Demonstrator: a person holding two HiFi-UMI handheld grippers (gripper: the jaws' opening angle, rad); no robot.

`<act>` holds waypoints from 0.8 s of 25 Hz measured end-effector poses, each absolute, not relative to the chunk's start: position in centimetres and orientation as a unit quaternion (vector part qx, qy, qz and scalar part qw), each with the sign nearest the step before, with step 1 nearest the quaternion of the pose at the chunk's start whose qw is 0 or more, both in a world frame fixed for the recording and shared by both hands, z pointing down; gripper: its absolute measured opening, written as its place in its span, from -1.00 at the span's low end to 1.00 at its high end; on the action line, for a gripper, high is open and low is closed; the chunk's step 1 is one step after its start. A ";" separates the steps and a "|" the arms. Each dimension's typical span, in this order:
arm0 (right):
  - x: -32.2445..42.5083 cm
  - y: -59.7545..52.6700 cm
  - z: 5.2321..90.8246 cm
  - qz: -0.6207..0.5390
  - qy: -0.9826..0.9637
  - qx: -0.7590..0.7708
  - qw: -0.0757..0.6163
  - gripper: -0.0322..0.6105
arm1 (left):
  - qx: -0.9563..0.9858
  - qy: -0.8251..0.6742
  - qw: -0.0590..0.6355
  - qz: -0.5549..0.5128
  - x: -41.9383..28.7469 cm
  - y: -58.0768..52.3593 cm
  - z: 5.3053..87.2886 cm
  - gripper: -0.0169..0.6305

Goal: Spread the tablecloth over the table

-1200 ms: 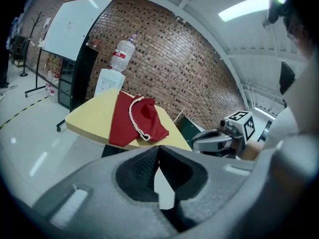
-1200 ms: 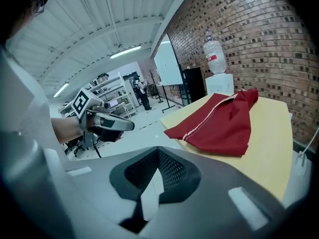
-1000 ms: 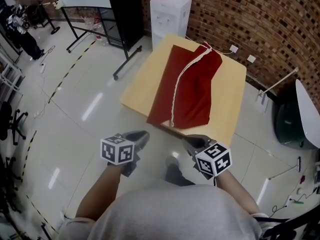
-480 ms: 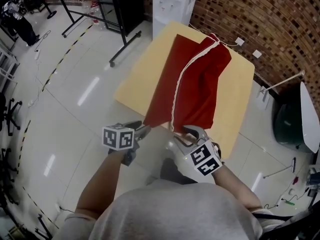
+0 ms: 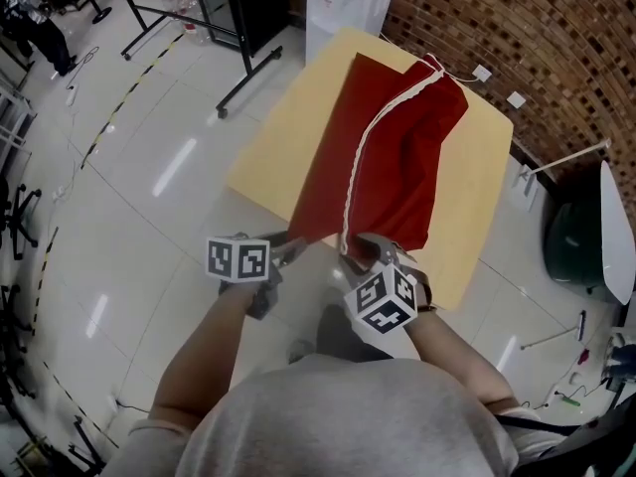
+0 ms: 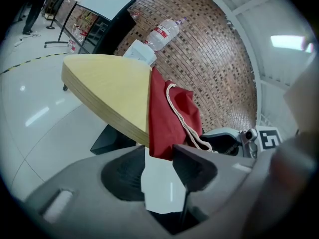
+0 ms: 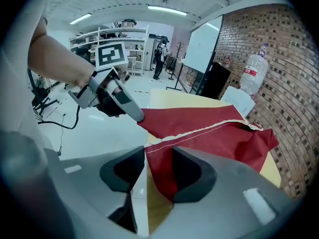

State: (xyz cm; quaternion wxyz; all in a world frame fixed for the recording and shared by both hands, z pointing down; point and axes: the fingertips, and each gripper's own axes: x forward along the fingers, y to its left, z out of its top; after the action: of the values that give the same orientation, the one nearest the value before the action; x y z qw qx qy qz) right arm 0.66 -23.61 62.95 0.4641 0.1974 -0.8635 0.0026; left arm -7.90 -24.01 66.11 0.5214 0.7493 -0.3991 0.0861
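The red tablecloth (image 5: 393,157) is lying partly folded in a long strip on the yellow desk (image 5: 283,137). It is running from the far edge by the brick wall (image 5: 517,28) to the near edge, where its end is hanging over a little. A white corded hem (image 5: 353,182) is running along its length.

The person is standing at the near edge, holding both grippers at that overhanging end. The left gripper (image 5: 294,245) is sitting at the cloth's near left corner. Its fingers (image 6: 195,167) have just been opening wide and then easing in slightly, and they are standing apart. The corner is hanging just at the mouth of the gap, with neither pad pressing on it.

The right gripper (image 5: 355,250) is sitting just beside it at the white hem. Its fingers (image 7: 188,176) have just been opening and are standing wide apart, with the cloth's edge lying in the gap between them, not pinched. The 2 grippers are staying close together. A white water dispenser (image 5: 343,3) is standing past the desk's far corner.
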 end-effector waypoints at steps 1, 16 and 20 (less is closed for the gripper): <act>0.7 -23.7 63.1 0.006 -0.862 0.202 0.464 -0.39 | 0.749 -0.397 0.523 0.087 -7.8 -24.0 66.2 -0.45; 2.6 -26.0 61.4 0.173 -0.875 0.239 0.384 -0.83 | 0.779 -0.409 0.469 0.080 -6.6 -25.7 61.6 -0.92; 3.2 -27.9 59.9 0.209 -0.879 0.242 0.354 -0.83 | 0.796 -0.409 0.437 0.093 -5.6 -28.1 58.9 -0.92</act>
State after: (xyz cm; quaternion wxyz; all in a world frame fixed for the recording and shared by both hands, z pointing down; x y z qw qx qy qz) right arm 3.20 -27.93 59.87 0.3540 0.2423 -0.8788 0.2090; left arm -5.57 -28.11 58.90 0.4369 0.7958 -0.4088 0.0932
